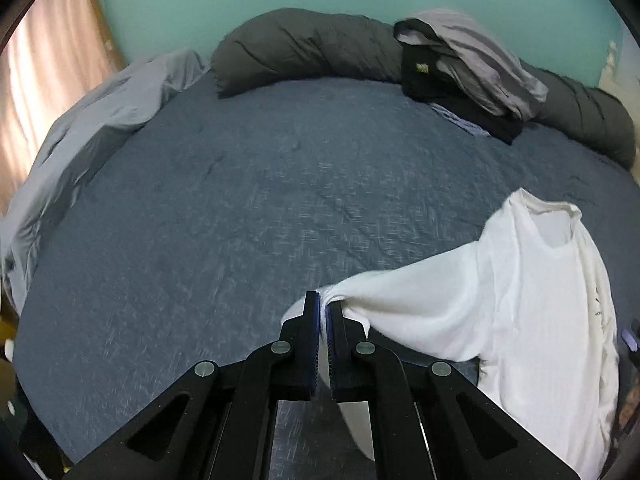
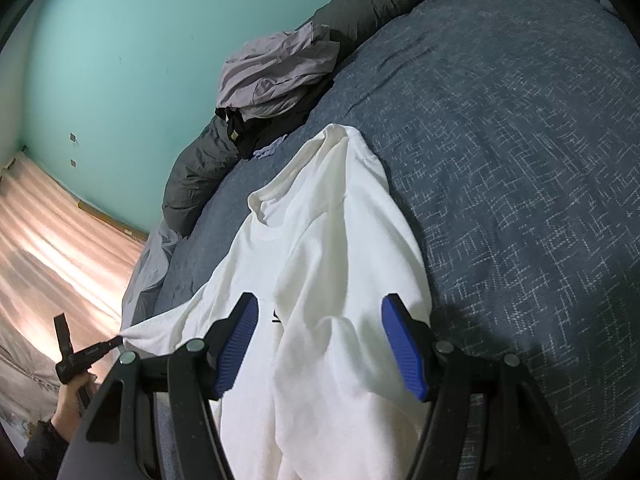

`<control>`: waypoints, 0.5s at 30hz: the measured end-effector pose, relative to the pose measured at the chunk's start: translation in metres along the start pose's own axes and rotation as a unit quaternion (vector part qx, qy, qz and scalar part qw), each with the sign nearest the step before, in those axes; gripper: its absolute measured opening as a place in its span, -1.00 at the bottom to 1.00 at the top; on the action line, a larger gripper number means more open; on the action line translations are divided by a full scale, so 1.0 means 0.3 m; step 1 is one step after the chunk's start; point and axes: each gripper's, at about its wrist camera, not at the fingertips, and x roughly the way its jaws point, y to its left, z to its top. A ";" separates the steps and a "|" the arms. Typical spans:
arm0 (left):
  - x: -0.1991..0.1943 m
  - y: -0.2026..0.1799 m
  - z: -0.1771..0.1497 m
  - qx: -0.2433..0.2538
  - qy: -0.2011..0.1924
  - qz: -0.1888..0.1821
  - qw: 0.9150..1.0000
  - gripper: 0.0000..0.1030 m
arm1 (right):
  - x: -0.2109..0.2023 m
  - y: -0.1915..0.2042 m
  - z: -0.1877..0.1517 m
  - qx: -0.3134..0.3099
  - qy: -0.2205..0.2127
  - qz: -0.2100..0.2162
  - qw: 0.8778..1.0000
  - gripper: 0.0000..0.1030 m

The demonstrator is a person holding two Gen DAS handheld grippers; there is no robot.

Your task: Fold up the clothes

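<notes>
We see the bed (image 1: 240, 208) first, spread with a dark blue speckled cover that fills most of both views. Along its far edge, against the green wall (image 1: 240, 0), lies a long dark grey rolled quilt (image 1: 304, 48). A pale grey sheet (image 1: 80, 128) is bunched at the bed's left side, beside a pink curtain (image 1: 48, 64).

The white T-shirt (image 2: 320, 248) lies on the blue cover, collar pointing toward the quilt, with one sleeve pulled out sideways. On the quilt and cover beyond it sits a small heap of clothes (image 1: 472, 68): a grey garment on top of black ones.

We hold the left gripper (image 1: 323, 308) closed on the end of the T-shirt's sleeve, the cloth pinched between its blue pads. The right gripper (image 2: 318, 344) stands wide open over the lower body of the T-shirt, gripping nothing. A hand (image 2: 70, 404) holding the left gripper shows in the right view.
</notes>
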 end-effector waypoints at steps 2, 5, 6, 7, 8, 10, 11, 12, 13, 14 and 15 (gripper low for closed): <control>0.036 -0.030 -0.023 0.007 0.016 -0.017 1.000 -0.91 | 0.005 0.001 -0.001 -0.002 0.002 0.000 1.000 0.26; 0.090 -0.075 -0.058 0.017 0.041 -0.042 0.998 -0.90 | 0.009 0.002 -0.003 -0.004 0.003 -0.001 1.000 0.26; 0.108 -0.090 -0.069 0.021 0.049 -0.051 0.997 -0.90 | 0.010 0.001 -0.003 -0.004 0.004 -0.002 1.000 0.26; 0.127 -0.105 -0.081 0.024 0.057 -0.059 0.996 -0.90 | 0.010 0.001 -0.002 -0.004 0.004 -0.002 1.000 0.26; 0.145 -0.121 -0.092 0.028 0.066 -0.068 0.995 -0.86 | 0.010 -0.001 -0.002 -0.004 0.004 -0.002 1.000 0.26; 0.181 -0.151 -0.115 0.035 0.082 -0.085 0.992 -0.80 | 0.010 -0.004 0.000 -0.002 0.003 -0.003 1.000 0.26; 0.170 -0.130 -0.127 0.025 0.080 -0.089 0.992 -0.78 | 0.010 -0.005 0.001 -0.001 0.003 -0.003 1.000 0.26; 0.152 -0.102 -0.139 0.013 0.077 -0.091 0.993 -0.75 | 0.010 -0.006 0.002 -0.001 0.002 -0.003 1.000 0.26; 0.134 -0.073 -0.152 0.000 0.073 -0.094 0.993 -0.58 | 0.013 -0.005 0.001 -0.001 0.003 -0.002 1.000 0.26; 0.116 -0.045 -0.164 -0.013 0.070 -0.097 0.993 -0.37 | 0.014 -0.003 0.000 -0.001 0.004 -0.002 1.000 0.26; 0.099 -0.016 -0.176 -0.025 0.066 -0.100 0.993 -0.30 | 0.015 -0.001 -0.002 -0.002 0.005 -0.001 1.000 0.26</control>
